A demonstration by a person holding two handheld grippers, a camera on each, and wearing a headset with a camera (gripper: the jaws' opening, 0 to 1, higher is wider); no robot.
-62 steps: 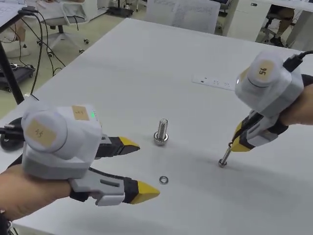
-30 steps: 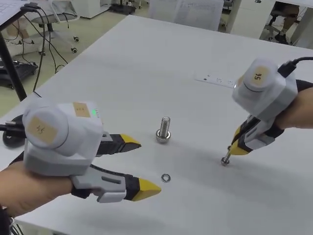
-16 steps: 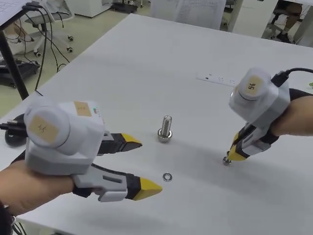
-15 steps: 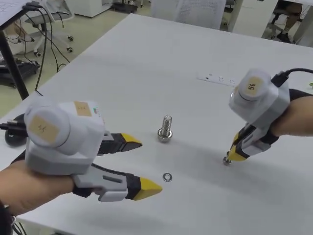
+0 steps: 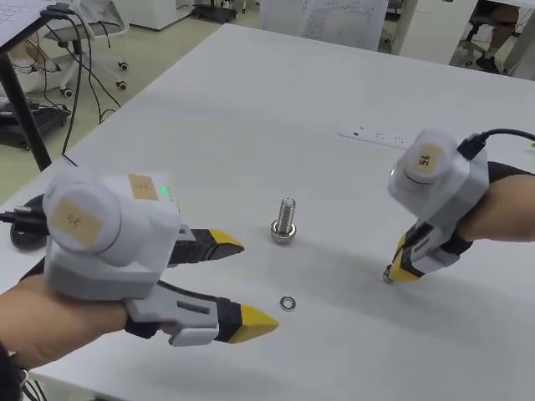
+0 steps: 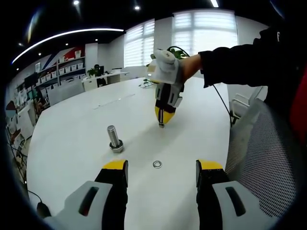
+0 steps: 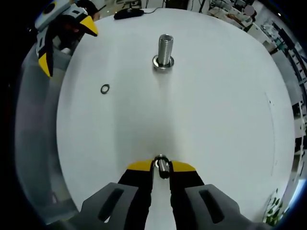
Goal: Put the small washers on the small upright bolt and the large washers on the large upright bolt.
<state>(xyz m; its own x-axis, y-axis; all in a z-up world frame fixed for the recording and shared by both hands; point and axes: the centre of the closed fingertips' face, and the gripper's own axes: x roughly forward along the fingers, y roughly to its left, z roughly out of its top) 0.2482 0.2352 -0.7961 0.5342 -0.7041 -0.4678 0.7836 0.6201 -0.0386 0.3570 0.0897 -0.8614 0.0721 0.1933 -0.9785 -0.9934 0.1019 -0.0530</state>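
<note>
- Pinching the small bolt (image 7: 162, 165) upright with our right gripper (image 5: 399, 271), jaws narrow on it, so washers can drop on.
- Our left gripper (image 5: 242, 282) gapes wide; the small washer (image 6: 157, 164) lies just ahead between its jaws, the large bolt (image 5: 284, 220) ahead-left.

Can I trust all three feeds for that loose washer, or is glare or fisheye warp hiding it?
Head view: even light, faint shadows, washer crisp on the white table. Left gripper view: bright windows behind, table edge bowed, washer small but clear. Right gripper view: heavy warp at the edges, washer legible, no glare.
</note>
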